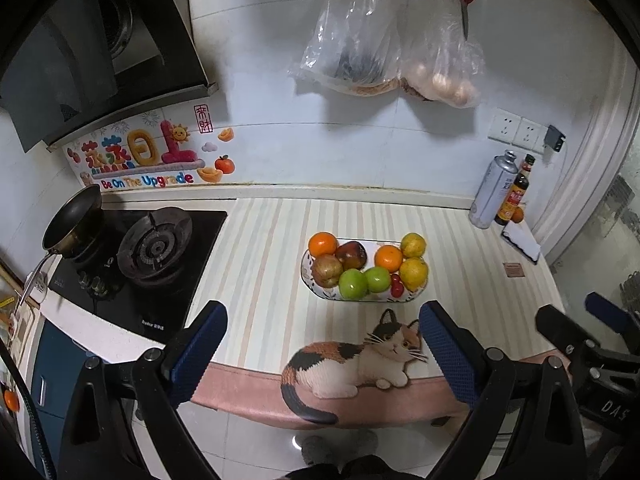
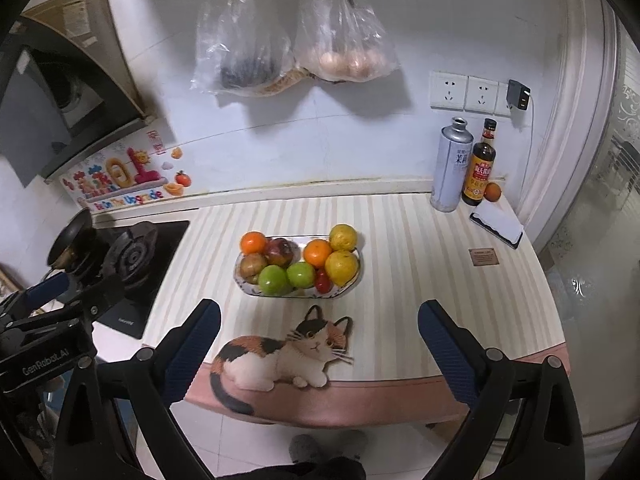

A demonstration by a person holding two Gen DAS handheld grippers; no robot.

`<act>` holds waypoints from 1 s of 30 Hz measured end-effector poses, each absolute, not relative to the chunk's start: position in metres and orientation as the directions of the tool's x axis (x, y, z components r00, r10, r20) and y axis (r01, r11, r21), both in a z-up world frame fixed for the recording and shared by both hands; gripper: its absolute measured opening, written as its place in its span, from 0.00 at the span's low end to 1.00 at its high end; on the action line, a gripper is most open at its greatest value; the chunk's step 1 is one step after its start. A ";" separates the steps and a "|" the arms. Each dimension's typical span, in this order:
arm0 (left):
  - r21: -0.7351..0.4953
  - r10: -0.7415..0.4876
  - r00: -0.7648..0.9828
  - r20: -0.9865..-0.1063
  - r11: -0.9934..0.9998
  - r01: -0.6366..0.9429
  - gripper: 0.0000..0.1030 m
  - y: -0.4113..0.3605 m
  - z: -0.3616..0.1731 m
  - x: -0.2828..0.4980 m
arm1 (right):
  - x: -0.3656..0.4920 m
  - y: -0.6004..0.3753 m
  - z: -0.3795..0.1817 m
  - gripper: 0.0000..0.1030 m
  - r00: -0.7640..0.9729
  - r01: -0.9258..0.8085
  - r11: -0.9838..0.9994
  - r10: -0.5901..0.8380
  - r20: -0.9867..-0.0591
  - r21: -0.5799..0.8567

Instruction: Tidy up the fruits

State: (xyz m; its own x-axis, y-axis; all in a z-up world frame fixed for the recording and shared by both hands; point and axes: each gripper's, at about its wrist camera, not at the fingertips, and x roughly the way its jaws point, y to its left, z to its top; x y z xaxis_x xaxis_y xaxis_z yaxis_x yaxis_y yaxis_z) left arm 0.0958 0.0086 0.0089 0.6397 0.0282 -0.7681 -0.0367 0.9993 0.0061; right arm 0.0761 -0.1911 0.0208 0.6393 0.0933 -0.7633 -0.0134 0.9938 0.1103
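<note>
From the left wrist camera, the fruit plate [image 1: 416, 295] sits on the striped mat [image 1: 260, 264] with the printed cat [image 1: 352, 360] just in front of it, and it is already loaded: two oranges [image 1: 323, 244], two green apples [image 1: 353, 284], a dark red apple [image 1: 351, 254], a brownish pear-like fruit [image 1: 327, 271], two yellow citrus [image 1: 413, 273] and some small red tomatoes [image 1: 396, 285]. Judging from this, most of the gathering looks done, though the fruits lie mixed by kind, so any sorting remains. One small stray orange [image 1: 517, 214] lies well apart from the plate, far to its right against the wall, beside the soy sauce bottle [image 1: 516, 194] and the metal can [image 1: 491, 192]; it probably belongs with the rest. The left gripper [image 1: 322, 350] hangs over the cat at the mat's near edge, jaws spread wide and holding nothing, with the plate ahead of it and not touched. From the right wrist camera, the same plate [image 2: 247, 286] lies ahead and slightly left of the right gripper [image 2: 319, 350], which is likewise spread wide and empty above the near edge of the mat [image 2: 400, 280]. The stray orange [image 2: 492, 191] shows clearly here, behind and right of the plate, touching or nearly touching the bottle [image 2: 480, 168]. The left tool's body appears at the left edge, level with the plate's left side.
</note>
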 end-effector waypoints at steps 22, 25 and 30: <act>0.042 0.059 0.533 -0.844 0.998 -0.045 0.99 0.008 -0.054 0.167 | 0.158 -0.187 -0.050 0.98 0.539 0.015 0.996 0.064 -0.840 0.085; 0.041 0.057 0.527 -0.848 0.998 -0.043 0.99 0.007 -0.056 0.170 | 0.161 -0.187 -0.052 0.98 0.536 0.018 0.996 0.060 -0.842 0.082; 0.039 0.056 0.525 -0.849 0.998 -0.043 0.99 0.006 -0.058 0.173 | 0.162 -0.189 -0.053 0.98 0.534 0.018 0.997 0.058 -0.843 0.080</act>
